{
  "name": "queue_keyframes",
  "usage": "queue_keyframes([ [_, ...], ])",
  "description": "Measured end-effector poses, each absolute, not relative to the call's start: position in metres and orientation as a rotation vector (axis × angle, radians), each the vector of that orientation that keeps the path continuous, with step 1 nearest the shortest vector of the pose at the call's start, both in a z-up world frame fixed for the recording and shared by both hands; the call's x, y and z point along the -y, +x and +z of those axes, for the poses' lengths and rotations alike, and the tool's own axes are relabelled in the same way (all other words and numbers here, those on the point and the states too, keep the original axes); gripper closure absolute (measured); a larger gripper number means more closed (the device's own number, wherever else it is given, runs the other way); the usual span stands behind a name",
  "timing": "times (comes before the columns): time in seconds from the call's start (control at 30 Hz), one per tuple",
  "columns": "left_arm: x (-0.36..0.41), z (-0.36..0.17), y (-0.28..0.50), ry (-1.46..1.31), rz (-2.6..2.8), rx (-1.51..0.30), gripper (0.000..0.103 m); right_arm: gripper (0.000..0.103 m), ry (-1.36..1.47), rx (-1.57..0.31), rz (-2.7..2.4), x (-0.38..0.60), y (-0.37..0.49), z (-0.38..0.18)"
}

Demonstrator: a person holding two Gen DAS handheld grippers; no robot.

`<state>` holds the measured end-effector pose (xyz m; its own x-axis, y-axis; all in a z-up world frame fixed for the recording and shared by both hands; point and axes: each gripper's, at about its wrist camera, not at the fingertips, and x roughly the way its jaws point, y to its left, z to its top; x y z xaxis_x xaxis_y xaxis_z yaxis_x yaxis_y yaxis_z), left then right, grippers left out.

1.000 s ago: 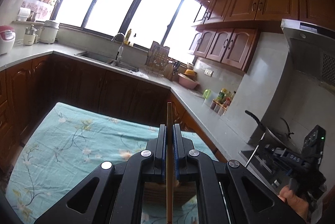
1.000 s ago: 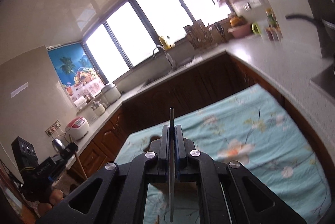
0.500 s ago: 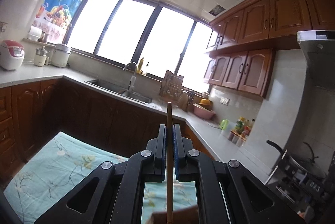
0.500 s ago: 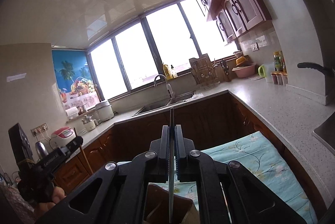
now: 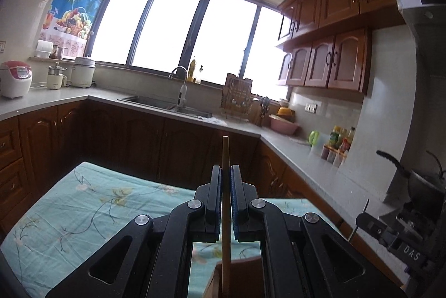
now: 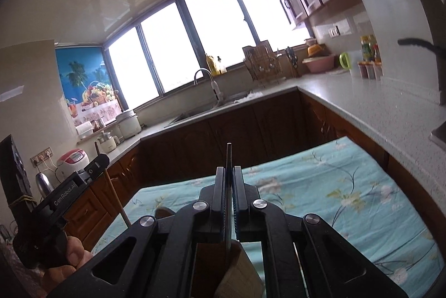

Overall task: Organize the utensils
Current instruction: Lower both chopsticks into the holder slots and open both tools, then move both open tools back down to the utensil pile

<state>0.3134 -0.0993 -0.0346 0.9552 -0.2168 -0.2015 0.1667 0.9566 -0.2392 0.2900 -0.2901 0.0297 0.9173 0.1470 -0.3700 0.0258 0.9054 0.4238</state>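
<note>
Nearest the left lens, a wooden stick (image 5: pixel 225 203) is pinched upright by the left hand-held gripper (image 5: pixel 225 186), its lower end dropping toward a brown holder (image 5: pixel 239 278) at the bottom edge. Whether the tip is already inside cannot be told. Nearest the right lens, a thin dark metal utensil (image 6: pixel 229 186) is pinched upright by the right hand-held gripper (image 6: pixel 229 188), just above the same holder (image 6: pixel 237 270), whose open top is seen below the jaws. Beneath both, a desk (image 6: pixel 348 186) covered by a floral teal cloth is seen, with no other utensils visible on its shown part. Farther off, the counter, sink (image 5: pixel 167 103) and windows are seen.

The task is judged to be at the placing step: two utensils are lifted and lined up over the holder, and neither is released yet. Lowering and letting go are left.

Compared with a second ago, both views are pitched differently: less of the cloth and more of the room and ceiling are shown. The holder, absent from both views then, is now framed under both grippers. The grips are unchanged.
</note>
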Motion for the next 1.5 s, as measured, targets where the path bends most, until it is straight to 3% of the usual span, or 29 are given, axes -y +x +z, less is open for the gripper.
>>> queue_keyframes([
  [0.7,0.046,0.005,0.325,-0.172,-0.282,-0.375,0.095,0.093,0.504,-0.492,0.063,0.296,0.285,0.025],
  [0.8,0.044,0.007,0.324,-0.180,-0.275,-0.381,0.081,0.089,0.517,-0.503,0.060,0.297,0.285,0.025],
  [0.83,0.043,0.009,0.323,-0.182,-0.270,-0.381,0.072,0.081,0.521,-0.502,0.060,0.298,0.285,0.024],
  [0.87,0.044,0.010,0.323,-0.183,-0.271,-0.381,0.066,0.067,0.526,-0.500,0.061,0.299,0.284,0.025],
  [0.93,0.041,0.013,0.320,-0.188,-0.269,-0.385,0.061,0.051,0.535,-0.495,0.064,0.299,0.280,0.025],
  [1.0,0.042,0.012,0.316,-0.196,-0.270,-0.389,0.056,0.051,0.536,-0.496,0.067,0.299,0.277,0.027],
  [1.07,0.039,0.013,0.308,-0.203,-0.264,-0.397,0.040,0.046,0.547,-0.503,0.069,0.300,0.272,0.028],
  [1.1,0.036,0.014,0.304,-0.209,-0.265,-0.400,0.037,0.042,0.555,-0.502,0.071,0.301,0.268,0.029],
  [1.17,0.030,0.015,0.292,-0.217,-0.250,-0.413,0.023,0.023,0.558,-0.497,0.066,0.301,0.258,0.033],
  [1.5,0.000,0.019,0.227,-0.230,-0.204,-0.571,0.019,0.020,0.570,-0.534,0.094,0.290,0.197,0.034],
])
